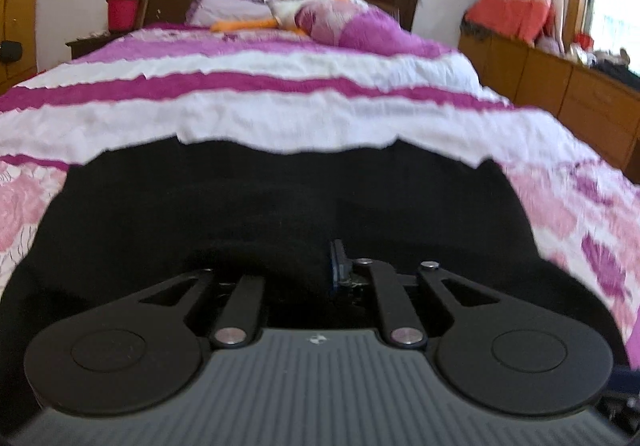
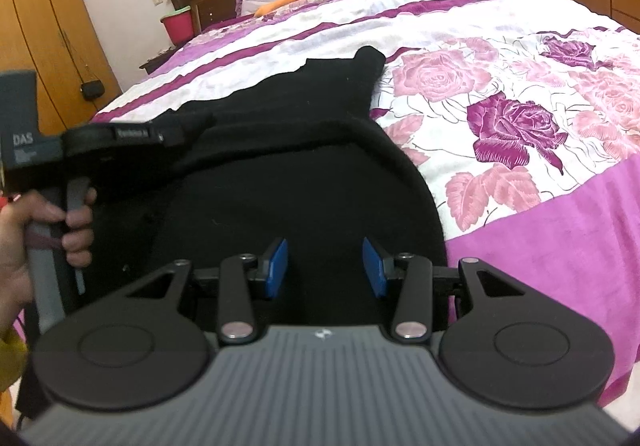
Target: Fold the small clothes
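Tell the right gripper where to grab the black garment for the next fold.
Take the black garment at its near right curved edge, coming in from the right over the floral bedspread. That edge lies exposed and close to the right gripper, whose jaws stand open above the cloth.

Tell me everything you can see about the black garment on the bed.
The black garment looks like soft, matte knit fabric, with no print visible. It lies on the floral bedspread, partly folded: a rounded upper layer rests over a flatter one reaching toward the headboard. The left tongs appear closed on a fold of it; the right tongs are open just above it.
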